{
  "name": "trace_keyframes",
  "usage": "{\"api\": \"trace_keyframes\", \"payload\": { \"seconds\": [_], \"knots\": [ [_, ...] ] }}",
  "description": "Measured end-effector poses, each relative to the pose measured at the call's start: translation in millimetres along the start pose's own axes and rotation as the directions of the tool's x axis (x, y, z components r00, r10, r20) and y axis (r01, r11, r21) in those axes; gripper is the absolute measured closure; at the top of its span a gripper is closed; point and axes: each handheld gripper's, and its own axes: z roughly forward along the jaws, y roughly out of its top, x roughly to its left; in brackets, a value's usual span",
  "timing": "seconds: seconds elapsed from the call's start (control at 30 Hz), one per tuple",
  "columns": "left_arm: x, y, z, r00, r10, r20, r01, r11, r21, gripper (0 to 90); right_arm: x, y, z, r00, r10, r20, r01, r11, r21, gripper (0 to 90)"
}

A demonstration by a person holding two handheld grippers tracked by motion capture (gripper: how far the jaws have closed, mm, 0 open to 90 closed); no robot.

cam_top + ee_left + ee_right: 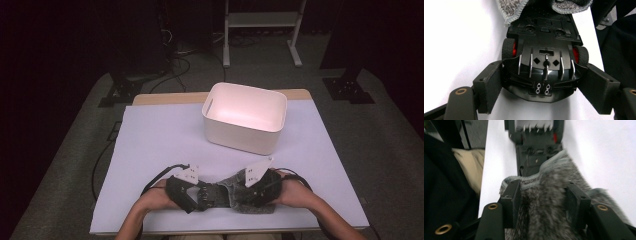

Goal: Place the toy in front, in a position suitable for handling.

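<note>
At the near edge of the table (pixel 150 135), the left gripper (pixel 541 82) clamps the upturned toy car (pixel 544 50), rigid, light, best held by its flanks, while the right gripper (pixel 541 195), half open, seems to straddle the soft grey cloth (pixel 549 202) loosely.

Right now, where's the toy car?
In the high view the toy car lies upside down at the table's near edge, between both tongs, a grey cloth draped over its right end.

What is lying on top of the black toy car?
A grey fuzzy cloth covers the far end of the upturned toy car. The near underside and two wheels show; the covered end cannot be seen.
</note>
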Motion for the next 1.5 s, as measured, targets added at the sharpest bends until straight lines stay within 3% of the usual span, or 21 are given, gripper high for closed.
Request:
{"api": "trace_keyframes", "payload": {
  "seconds": [0.13,0.27,0.4,0.57,0.63,0.8,0.97,1.3,1.5],
  "knots": [
    [-1.4,1.3,-1.0,0.9998,0.016,-0.008,-0.016,0.9999,-0.004,23.0,3.8,-1.5,12.7,0.9997,-0.023,0.011,0.023,0.9991,0.035,61.0],
    [-2.0,2.4,-1.1,0.9997,0.021,-0.014,-0.021,0.9998,0.000,22.9,4.0,-0.9,15.4,0.9997,-0.025,0.001,0.025,0.9992,0.030,78.4],
    [-1.7,2.5,-1.0,0.9996,0.024,-0.013,-0.024,0.9997,-0.001,22.9,1.8,5.7,16.8,0.9999,-0.015,-0.003,0.015,0.9992,0.037,80.9],
    [-1.8,2.9,-0.4,0.9995,0.025,-0.018,-0.025,0.9996,-0.008,22.9,-1.3,22.0,26.8,0.9989,-0.004,-0.047,0.004,1.0000,-0.007,80.9],
    [-1.8,3.1,-0.2,0.9995,0.027,-0.018,-0.027,0.9996,0.000,22.8,-4.1,38.9,37.1,0.9966,-0.001,-0.083,-0.002,0.9993,-0.037,80.9],
    [-1.6,1.4,0.4,0.9996,0.024,-0.014,-0.024,0.9997,-0.001,23.1,-8.0,54.6,47.7,0.9942,0.000,-0.108,-0.004,0.9991,-0.042,81.0],
    [-1.7,1.6,0.0,0.9996,0.024,-0.014,-0.024,0.9997,-0.001,23.1,-10.4,41.8,38.7,0.9954,0.018,-0.094,-0.020,0.9995,-0.023,81.1],
    [0.0,0.3,0.0,0.9998,0.019,-0.008,-0.019,0.9998,0.000,23.1,-10.6,-10.9,8.9,0.9923,0.111,-0.056,-0.110,0.9938,0.016,81.1],
    [0.5,-0.5,0.3,0.9999,0.012,-0.003,-0.012,0.9999,-0.004,23.1,-7.3,-19.3,2.0,0.9933,0.108,-0.042,-0.106,0.9937,0.035,81.1]
  ]
}}
